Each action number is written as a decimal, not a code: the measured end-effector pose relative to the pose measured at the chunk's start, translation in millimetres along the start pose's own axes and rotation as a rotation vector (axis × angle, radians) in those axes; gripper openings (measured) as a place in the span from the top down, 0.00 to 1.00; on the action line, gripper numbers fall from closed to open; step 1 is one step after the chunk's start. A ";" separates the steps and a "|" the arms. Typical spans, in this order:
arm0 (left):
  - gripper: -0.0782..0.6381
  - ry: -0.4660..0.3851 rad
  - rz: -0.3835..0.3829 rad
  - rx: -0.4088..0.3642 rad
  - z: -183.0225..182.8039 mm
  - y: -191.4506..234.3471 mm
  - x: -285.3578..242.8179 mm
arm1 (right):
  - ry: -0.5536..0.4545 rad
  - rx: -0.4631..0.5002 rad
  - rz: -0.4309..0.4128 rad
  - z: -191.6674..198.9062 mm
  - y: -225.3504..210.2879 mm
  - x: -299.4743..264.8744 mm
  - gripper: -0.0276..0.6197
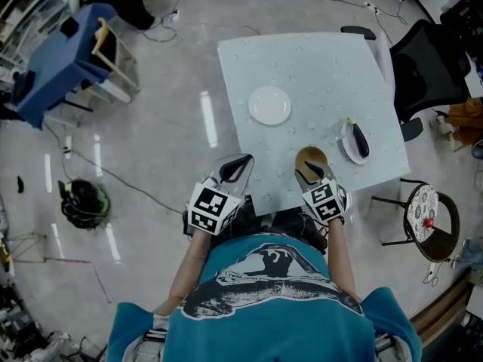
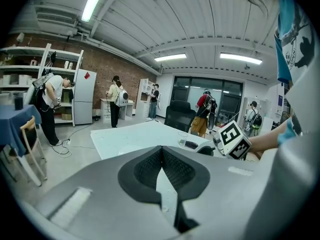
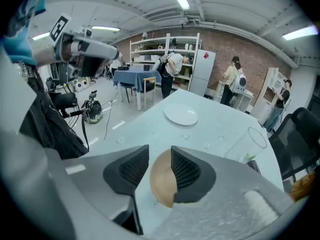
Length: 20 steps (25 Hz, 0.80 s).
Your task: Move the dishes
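Tan bowl [image 3: 159, 188] sits between parted right tongs [image 3: 160, 158], seemingly ungripped.

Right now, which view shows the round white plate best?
The head view: the round white plate lies whole, seen from above. The right gripper view shows the plate whole but foreshortened. In the left gripper view I cannot make it out.

No wording reads clearly; the print on the teal shirt [image 1: 266, 330] may hold letters, too blurred to tell.
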<state>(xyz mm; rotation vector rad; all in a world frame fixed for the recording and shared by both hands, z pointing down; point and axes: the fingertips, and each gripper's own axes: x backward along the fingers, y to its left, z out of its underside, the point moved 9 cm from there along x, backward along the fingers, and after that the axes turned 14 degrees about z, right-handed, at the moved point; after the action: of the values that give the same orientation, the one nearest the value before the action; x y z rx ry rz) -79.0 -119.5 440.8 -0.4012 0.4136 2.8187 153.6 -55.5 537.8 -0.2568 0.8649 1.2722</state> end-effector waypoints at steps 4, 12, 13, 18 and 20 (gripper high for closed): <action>0.87 0.006 -0.001 0.014 6.3 -2.1 4.6 | -0.081 -0.037 0.026 -19.8 -2.4 13.2 0.74; 0.87 0.020 0.004 0.026 16.3 -14.3 8.0 | -0.217 -0.068 0.039 -49.6 -2.3 39.0 0.74; 0.88 0.021 0.003 0.029 17.3 -15.6 8.4 | -0.230 -0.077 0.033 -52.3 -2.0 41.0 0.74; 0.87 0.022 0.000 0.038 18.8 -23.5 4.5 | -0.263 -0.111 0.000 -54.9 -0.5 52.4 0.74; 0.87 0.019 0.000 0.039 18.3 -28.3 2.4 | -0.271 -0.116 -0.006 -53.5 -0.4 58.4 0.74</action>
<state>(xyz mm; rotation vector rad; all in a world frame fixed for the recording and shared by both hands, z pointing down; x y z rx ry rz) -77.1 -87.1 450.1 -0.4203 0.4720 2.8037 133.7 -46.1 461.8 -0.1735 0.5602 1.3176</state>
